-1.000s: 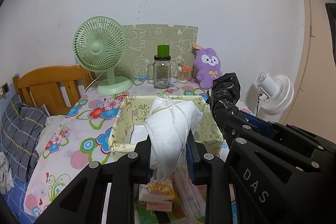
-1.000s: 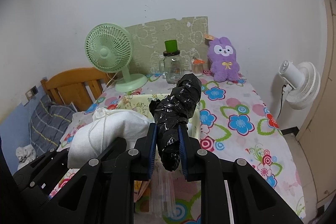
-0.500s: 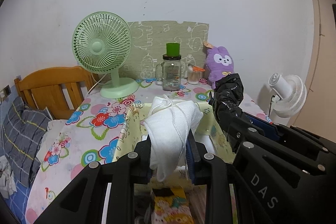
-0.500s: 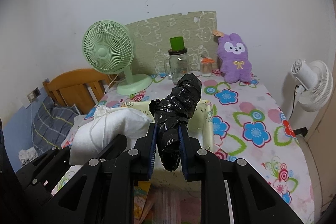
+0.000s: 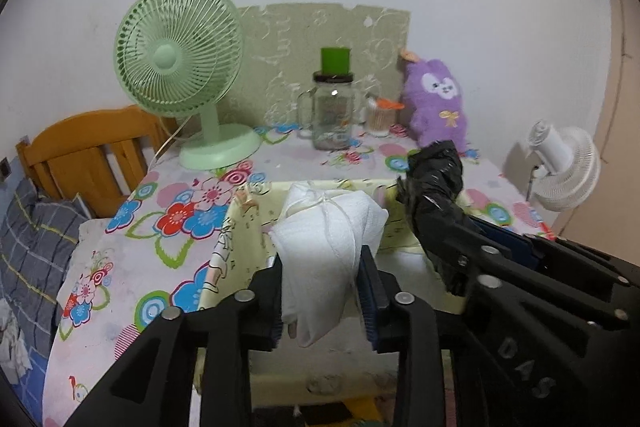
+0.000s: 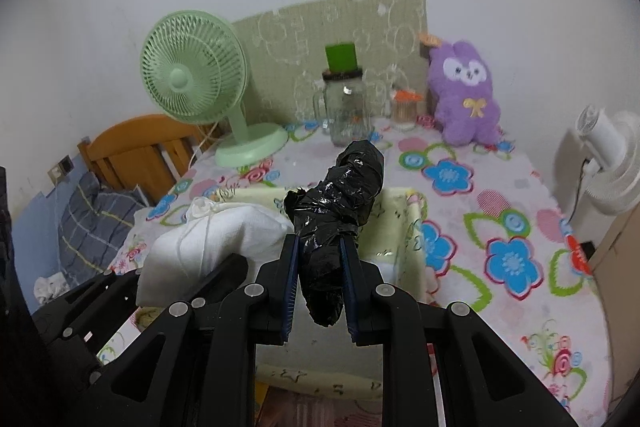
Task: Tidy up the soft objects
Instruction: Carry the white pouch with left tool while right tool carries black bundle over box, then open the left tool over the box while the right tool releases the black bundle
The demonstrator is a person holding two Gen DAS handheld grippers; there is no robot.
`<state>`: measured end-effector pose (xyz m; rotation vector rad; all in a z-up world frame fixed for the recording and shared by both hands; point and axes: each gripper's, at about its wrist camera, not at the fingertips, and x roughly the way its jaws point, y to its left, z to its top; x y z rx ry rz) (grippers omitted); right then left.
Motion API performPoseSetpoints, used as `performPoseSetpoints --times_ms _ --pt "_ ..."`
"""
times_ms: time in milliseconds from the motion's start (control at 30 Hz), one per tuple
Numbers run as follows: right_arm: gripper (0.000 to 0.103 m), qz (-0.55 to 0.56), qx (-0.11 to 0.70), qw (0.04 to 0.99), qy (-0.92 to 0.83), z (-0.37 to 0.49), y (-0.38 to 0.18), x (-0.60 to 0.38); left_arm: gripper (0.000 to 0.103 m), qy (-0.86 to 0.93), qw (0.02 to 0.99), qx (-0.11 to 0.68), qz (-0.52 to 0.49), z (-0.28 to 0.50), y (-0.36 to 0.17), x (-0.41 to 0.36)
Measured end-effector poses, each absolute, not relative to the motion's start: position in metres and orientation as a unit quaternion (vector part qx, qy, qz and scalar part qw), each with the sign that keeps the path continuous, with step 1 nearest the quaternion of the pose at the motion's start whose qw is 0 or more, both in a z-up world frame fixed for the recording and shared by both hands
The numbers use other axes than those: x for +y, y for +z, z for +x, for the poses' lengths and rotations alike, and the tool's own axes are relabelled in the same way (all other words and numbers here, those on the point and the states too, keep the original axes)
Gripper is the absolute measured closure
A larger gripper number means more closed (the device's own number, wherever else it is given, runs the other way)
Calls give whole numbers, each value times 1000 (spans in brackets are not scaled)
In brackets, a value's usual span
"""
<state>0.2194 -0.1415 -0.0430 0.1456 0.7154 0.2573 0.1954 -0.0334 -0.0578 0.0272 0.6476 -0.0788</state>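
**Operator:** Both grippers have advanced since the earlier frames, and the yellow fabric bin (image 5: pixel 248 227) now sits directly beneath them instead of ahead. On my left gripper (image 5: pixel 322 301) the jaws are opening, with the white cloth bundle (image 5: pixel 328 235) tied with string between the pads and hanging over the bin.

**Supervisor:** Right side?

**Operator:** My right gripper (image 6: pixel 320 287) is clamped narrowly on the black plastic-wrapped roll (image 6: pixel 340 211). The roll stands up and forward from the pads, above the bin (image 6: pixel 412 227) near its right wall. The white bundle (image 6: pixel 208 243) shows just to its left.

**Supervisor:** Surroundings?

**Operator:** I see the bin resting on the floral tablecloth (image 6: pixel 500 227). Along the wall stand a green desk fan (image 5: pixel 180 67), a glass jar with a green cap (image 5: pixel 334 107), a small cup (image 5: pixel 380 119) and a purple plush toy (image 5: pixel 438 107). A white fan (image 5: pixel 560 167) stands off the table's right edge. A wooden headboard (image 5: pixel 88 151) and grey plaid bedding (image 5: pixel 36 247) lie to the left.
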Motion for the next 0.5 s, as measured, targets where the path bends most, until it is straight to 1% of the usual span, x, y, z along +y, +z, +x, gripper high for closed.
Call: performPoseSetpoints --times_ms 100,200,233,267,333,367,433,500 --pt "80 85 366 917 133 228 -54 -142 67 -32 942 334 11 204 -67 -31" --pt "80 86 370 916 131 234 -60 -141 57 -21 940 341 8 209 -72 -28" --pt "80 86 370 916 130 236 -61 -141 47 -15 937 348 5 211 -73 -26" --pt "80 84 369 917 128 238 -62 -141 38 -14 933 358 -1 214 -75 -24" --pt "79 79 369 917 130 240 -64 -139 34 -25 931 364 -2 215 -76 -26" --pt "77 76 370 917 128 241 -64 -138 28 -26 931 363 4 215 -76 -29" --pt "71 65 373 917 127 243 -66 -136 18 -34 931 364 13 214 -77 -35" --pt "47 61 372 917 133 242 -66 -134 16 -32 932 359 22 212 -77 -38"
